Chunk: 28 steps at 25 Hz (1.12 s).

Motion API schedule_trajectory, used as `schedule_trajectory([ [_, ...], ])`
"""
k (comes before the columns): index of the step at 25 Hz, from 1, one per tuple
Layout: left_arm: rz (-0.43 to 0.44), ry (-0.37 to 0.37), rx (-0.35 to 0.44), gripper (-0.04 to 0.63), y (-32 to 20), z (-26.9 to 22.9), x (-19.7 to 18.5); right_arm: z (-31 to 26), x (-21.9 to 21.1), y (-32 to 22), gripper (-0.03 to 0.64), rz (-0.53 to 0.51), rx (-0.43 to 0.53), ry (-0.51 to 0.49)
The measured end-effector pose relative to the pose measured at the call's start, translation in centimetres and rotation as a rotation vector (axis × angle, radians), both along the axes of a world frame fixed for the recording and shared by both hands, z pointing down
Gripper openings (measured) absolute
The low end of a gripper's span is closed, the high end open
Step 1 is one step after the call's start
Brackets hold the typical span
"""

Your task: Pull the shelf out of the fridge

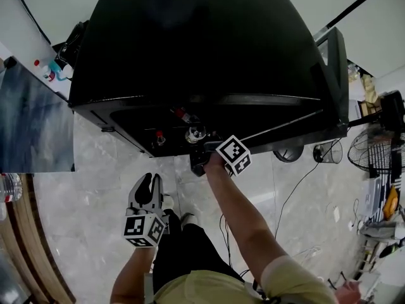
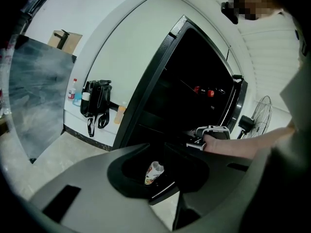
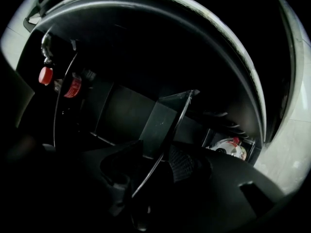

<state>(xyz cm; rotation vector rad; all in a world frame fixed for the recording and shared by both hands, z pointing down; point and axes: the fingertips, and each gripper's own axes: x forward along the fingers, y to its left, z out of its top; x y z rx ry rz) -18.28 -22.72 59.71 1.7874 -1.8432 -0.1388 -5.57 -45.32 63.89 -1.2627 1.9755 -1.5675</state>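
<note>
Starting at the left edge of the floor, a grey marbled panel point(image 1: 31, 125) stands against the wall, with a black bag point(image 2: 95, 103) hanging just beside the fridge's left side. The fridge point(image 1: 190, 43) is black and fills the middle of the head view; its door point(image 1: 334, 75) stands swung open at its right edge.

The left gripper point(image 1: 150, 180) hangs over the pale floor point(image 1: 101, 170), well apart from the fridge's open front. Its jaws are parted about halfway and hold nothing. In the left gripper view only a small bottle point(image 2: 154, 173) shows through the gap, low in the fridge and far beyond the pads.

Red-capped bottles point(image 1: 159, 135) sit at the front left of the open compartment. Just right of them the right gripper point(image 3: 155, 161) reaches into the fridge's front edge on an outstretched arm point(image 1: 243, 220), its marker cube point(image 1: 234, 155) facing up. In the right gripper view the shelf point(image 3: 156, 123) is inside the fridge. It is a thin plate whose bright edge runs slantwise straight between the two jaws. The jaws are drawn in on that edge, with the textured pad point(image 3: 183, 163) against it on one side. The view is dark, so the other pad's contact is harder to make out.

Farther right, beyond the door, a wire bin point(image 1: 329, 151) and a standing fan point(image 1: 373, 151) sit near the right edge of the floor.
</note>
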Motion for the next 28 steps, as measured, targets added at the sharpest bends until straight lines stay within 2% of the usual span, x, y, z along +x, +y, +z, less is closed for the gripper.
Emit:
schedule_trajectory([
  [8, 0.000, 0.018, -0.008, 0.074, -0.1, 0.5, -0.2, 0.4, 0.1, -1.2, 0.144, 0.032, -0.015, 0.000],
  [10, 0.003, 0.034, -0.011, 0.074, -0.1, 0.6, 0.0, 0.7, 0.4, -1.1, 0.091, 0.039, -0.029, -0.003],
  [20, 0.016, 0.121, -0.005, 0.087, -1.3, 0.8, 0.5, 0.9, 1.0, 0.3, 0.078, 0.038, -0.042, -0.059],
  [28, -0.036, 0.309, -0.023, 0.127, -3.0, 2.8, -0.1, 1.0, 1.7, 2.1, 0.076, 0.033, -0.048, -0.075],
])
